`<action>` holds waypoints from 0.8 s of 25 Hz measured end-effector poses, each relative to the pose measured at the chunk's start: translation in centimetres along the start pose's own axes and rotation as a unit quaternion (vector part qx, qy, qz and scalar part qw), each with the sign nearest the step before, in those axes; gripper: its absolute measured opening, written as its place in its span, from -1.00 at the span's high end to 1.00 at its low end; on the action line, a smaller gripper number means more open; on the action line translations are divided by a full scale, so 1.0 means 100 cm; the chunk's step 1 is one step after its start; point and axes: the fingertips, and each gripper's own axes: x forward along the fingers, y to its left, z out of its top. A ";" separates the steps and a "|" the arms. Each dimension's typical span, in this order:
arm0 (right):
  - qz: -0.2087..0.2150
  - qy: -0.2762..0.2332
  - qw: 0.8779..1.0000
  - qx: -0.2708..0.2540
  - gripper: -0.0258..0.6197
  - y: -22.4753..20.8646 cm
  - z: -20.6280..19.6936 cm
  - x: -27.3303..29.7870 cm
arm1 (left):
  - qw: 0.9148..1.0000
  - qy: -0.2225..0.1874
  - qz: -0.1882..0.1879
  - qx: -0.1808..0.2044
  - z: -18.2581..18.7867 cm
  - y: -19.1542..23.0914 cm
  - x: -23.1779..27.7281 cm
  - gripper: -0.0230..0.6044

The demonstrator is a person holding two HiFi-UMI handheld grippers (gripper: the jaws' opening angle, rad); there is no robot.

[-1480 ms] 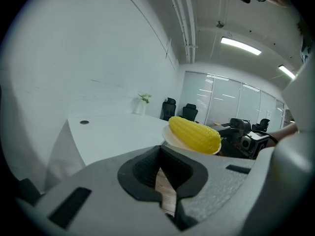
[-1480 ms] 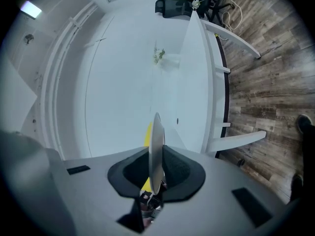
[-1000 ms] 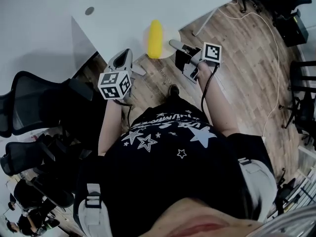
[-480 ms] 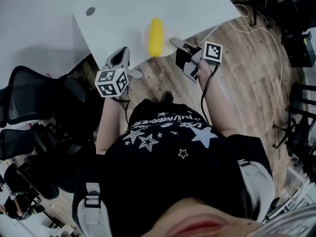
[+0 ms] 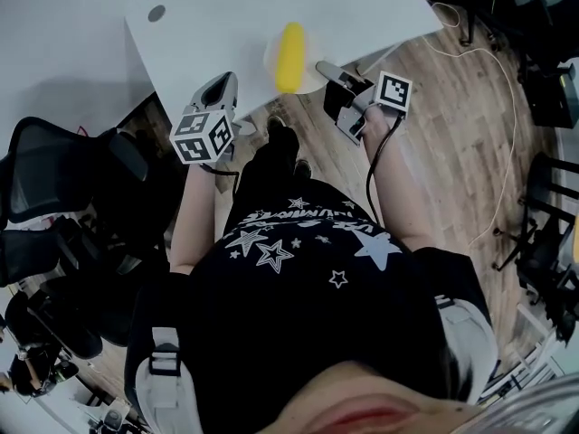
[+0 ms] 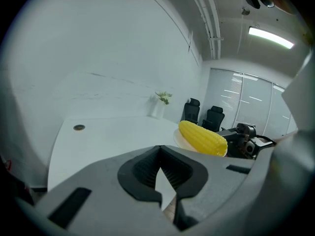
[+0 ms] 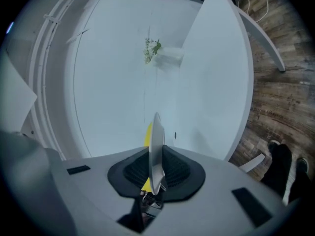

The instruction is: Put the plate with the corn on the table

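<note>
A yellow corn cob lies on a pale plate above the near edge of the white table. My right gripper is shut on the plate's right rim. In the right gripper view the plate stands edge-on between the pads, and a strip of corn shows behind it. My left gripper hangs to the plate's left over the table edge, shut and empty. The left gripper view has its jaws together, with the corn and plate ahead on the right.
Black office chairs stand at the left. A cable runs over the wooden floor on the right. The table has a round grommet and a small vase with a plant at its far side. The person's shoe is below the table edge.
Both grippers have moved forward toward the table, and the plate with the corn has gone with the right one and now reaches further over the tabletop. A foot has stepped forward.
</note>
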 end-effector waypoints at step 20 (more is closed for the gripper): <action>-0.024 -0.013 0.999 -0.030 0.78 -0.025 0.147 0.089 | 1.000 0.001 -0.022 -0.001 0.074 0.062 0.150 0.91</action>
